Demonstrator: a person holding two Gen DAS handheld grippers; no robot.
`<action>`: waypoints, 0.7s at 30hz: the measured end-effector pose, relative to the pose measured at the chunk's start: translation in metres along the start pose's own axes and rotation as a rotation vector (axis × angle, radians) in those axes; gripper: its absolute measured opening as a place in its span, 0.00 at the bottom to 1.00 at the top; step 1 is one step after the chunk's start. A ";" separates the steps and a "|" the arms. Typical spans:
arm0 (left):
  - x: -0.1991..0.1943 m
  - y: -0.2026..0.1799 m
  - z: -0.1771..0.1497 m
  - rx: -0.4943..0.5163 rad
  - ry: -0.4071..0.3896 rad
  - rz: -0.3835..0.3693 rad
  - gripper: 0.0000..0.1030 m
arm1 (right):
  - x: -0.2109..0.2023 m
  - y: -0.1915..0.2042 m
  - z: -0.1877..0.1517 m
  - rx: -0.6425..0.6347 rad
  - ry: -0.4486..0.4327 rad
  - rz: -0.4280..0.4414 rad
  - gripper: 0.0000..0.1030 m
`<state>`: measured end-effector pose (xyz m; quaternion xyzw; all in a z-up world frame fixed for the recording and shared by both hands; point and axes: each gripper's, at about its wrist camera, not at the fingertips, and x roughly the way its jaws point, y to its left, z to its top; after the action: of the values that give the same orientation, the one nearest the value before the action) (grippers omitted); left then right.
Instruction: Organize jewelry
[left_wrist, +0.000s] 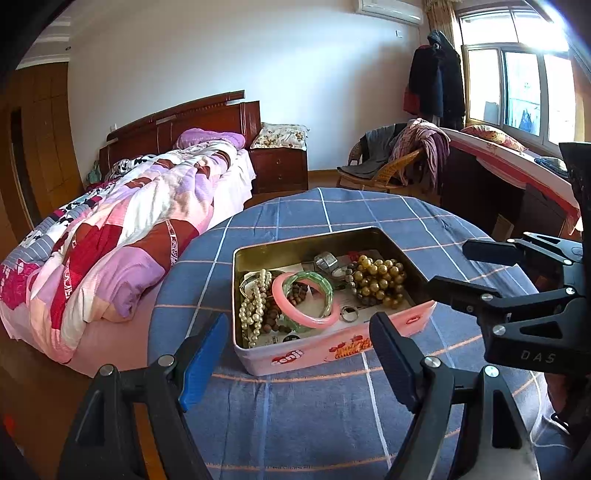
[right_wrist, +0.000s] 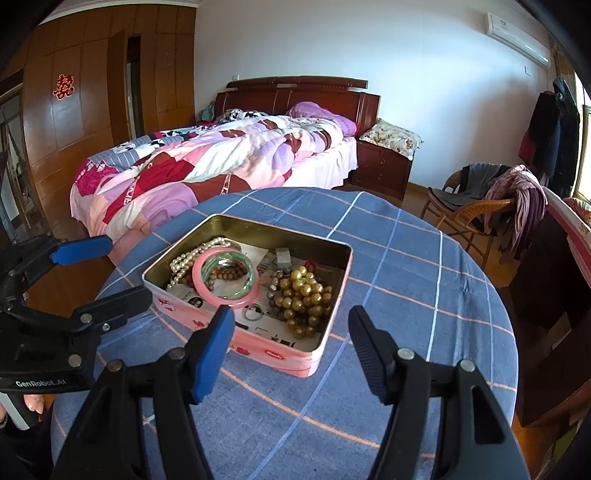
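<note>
A pink tin box (left_wrist: 332, 349) (right_wrist: 258, 345) sits open on the round table. It holds a pink bangle (left_wrist: 306, 323) (right_wrist: 221, 300), a green bangle (left_wrist: 327, 284) (right_wrist: 245, 291), white pearls (left_wrist: 255, 302) (right_wrist: 192, 256), gold beads (left_wrist: 380, 282) (right_wrist: 306, 295), brown beads, a small ring (left_wrist: 349, 314) (right_wrist: 254, 312) and a watch. My left gripper (left_wrist: 299, 354) (right_wrist: 99, 269) is open and empty, just in front of the box. My right gripper (right_wrist: 291, 332) (left_wrist: 448, 266) is open and empty at the box's near right side.
The table wears a blue checked cloth (left_wrist: 314, 424) (right_wrist: 406, 295). A bed with a patchwork quilt (left_wrist: 129, 229) (right_wrist: 221, 162) stands to the left and behind. A wicker chair with clothes (left_wrist: 399, 162) (right_wrist: 491, 199) and a desk (left_wrist: 517, 173) stand to the right.
</note>
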<state>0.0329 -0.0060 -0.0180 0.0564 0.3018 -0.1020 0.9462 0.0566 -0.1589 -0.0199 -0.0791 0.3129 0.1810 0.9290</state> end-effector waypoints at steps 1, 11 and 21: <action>0.000 0.000 -0.001 -0.002 0.002 -0.001 0.76 | -0.001 0.000 -0.001 0.002 -0.002 0.000 0.66; 0.000 -0.002 -0.007 -0.004 0.006 -0.006 0.76 | -0.008 -0.004 -0.004 0.013 -0.016 0.001 0.69; 0.004 -0.007 -0.012 -0.007 0.020 -0.006 0.76 | -0.012 -0.011 -0.007 0.035 -0.027 0.004 0.69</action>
<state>0.0273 -0.0112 -0.0304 0.0534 0.3117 -0.1032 0.9430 0.0480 -0.1740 -0.0180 -0.0598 0.3037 0.1782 0.9340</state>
